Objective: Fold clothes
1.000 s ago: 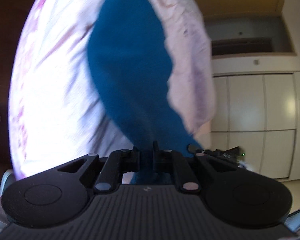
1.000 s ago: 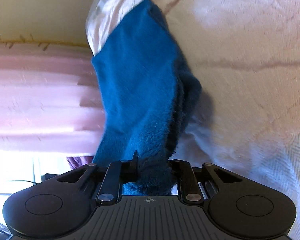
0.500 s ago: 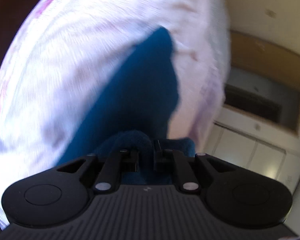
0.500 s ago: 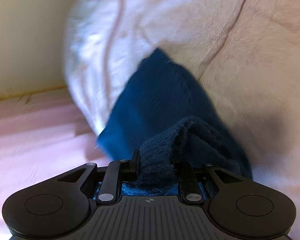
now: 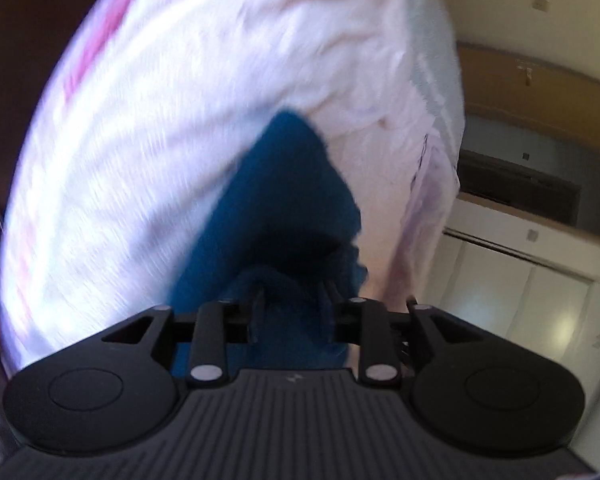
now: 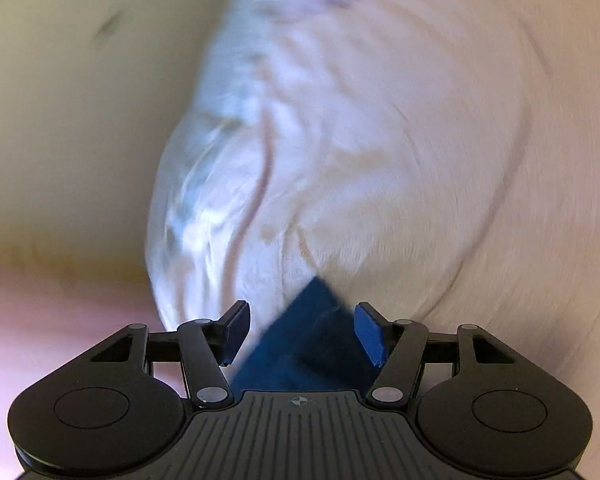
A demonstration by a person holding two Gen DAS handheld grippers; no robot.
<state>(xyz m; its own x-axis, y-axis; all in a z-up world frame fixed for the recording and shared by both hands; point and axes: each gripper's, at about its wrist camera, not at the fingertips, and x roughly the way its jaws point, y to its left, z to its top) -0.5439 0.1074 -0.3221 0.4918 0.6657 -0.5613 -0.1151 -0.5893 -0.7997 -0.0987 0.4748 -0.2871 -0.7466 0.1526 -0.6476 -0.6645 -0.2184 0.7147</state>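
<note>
pale bedding (image 5: 220,120) w/ pink streaks; white cupboard doors (image 5: 540,300) under a wood-trimmed niche (image 5: 540,152); cream wall (image 6: 60,120).

Garment (image 5: 284,200): laid on the bedcover (image 5: 188,128), reaching forward from between the fingers of the left gripper (image 5: 291,312), its near edge bunched up there
Garment corner: seen between the parted fingers of the right gripper (image 6: 300,332), no finger pressed on it
Bedcover: spread under the garment, ahead of both grippers and to either side of the garment
Cupboards (image 5: 540,308): set to the right of the bedcover in the left wrist view, below a recessed shelf (image 5: 532,196)
Wall (image 6: 68,120): placed left of the bedcover in the right wrist view, beyond the bed's edge
</note>
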